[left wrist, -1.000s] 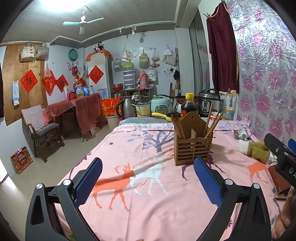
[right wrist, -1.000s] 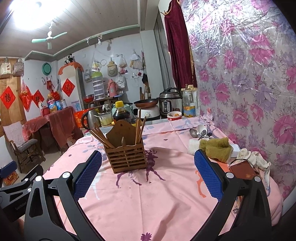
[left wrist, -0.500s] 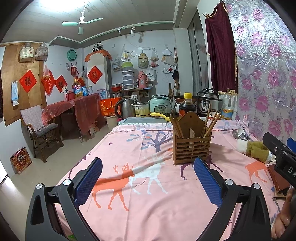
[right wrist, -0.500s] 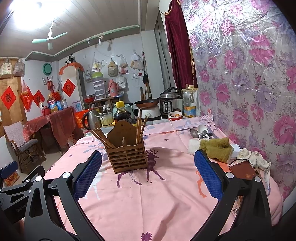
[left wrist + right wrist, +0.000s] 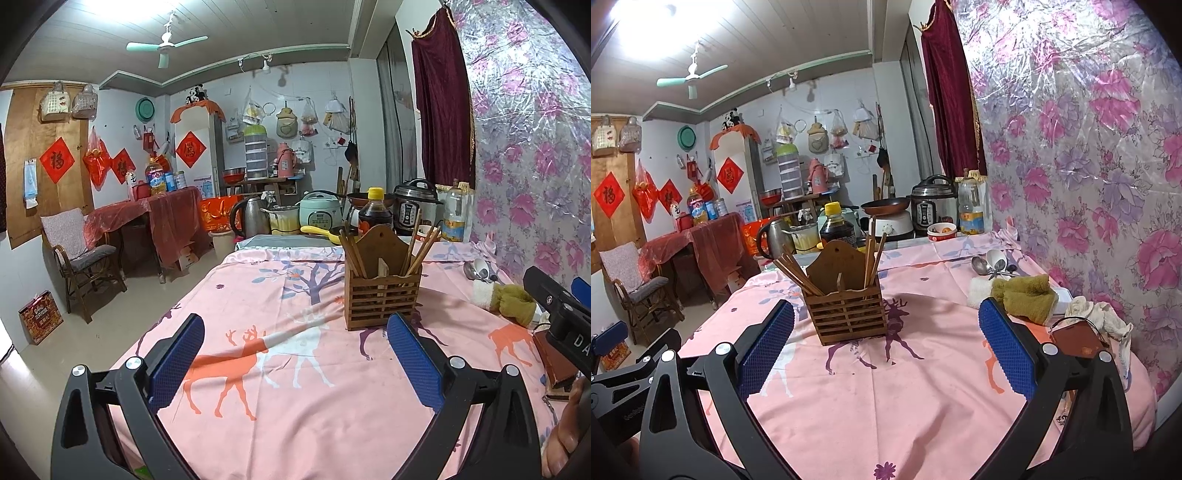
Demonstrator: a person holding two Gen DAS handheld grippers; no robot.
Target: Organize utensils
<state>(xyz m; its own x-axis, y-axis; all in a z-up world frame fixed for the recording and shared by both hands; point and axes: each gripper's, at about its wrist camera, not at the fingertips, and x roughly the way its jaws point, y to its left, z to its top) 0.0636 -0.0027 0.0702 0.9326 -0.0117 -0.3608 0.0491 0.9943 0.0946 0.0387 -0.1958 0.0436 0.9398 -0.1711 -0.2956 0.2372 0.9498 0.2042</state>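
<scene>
A wooden holder (image 5: 846, 310) stands upright in the middle of the right wrist view, on the pink deer tablecloth (image 5: 886, 406). Brown chopsticks (image 5: 796, 275) lean out of its left part, and more stick up from its right part. The left wrist view shows the same holder (image 5: 382, 295) right of the middle.

Some spoons (image 5: 991, 264) lie on the cloth in the upper right of the right wrist view, touching each other, just behind a green towel (image 5: 1027, 299). They are well apart from the holder.

The left gripper (image 5: 295, 354) is wide open and holds nothing. The right gripper (image 5: 886, 343) is wide open too, with nothing in it. Both hang low over the table at the bottom of their pictures, pointing at the holder.

My guess is the spoons belong with the chopsticks, but one look cannot say if the sorting is early or nearly over. A claw going for them would need to reach past the towel and pinch a thin handle.

The spoon handles are partly hidden by the towel. I cannot count the spoons or chopsticks. The inside of the holder is hidden by its slats. A bit of a hand (image 5: 561, 443) is cut off at the lower right of the left wrist view
</scene>
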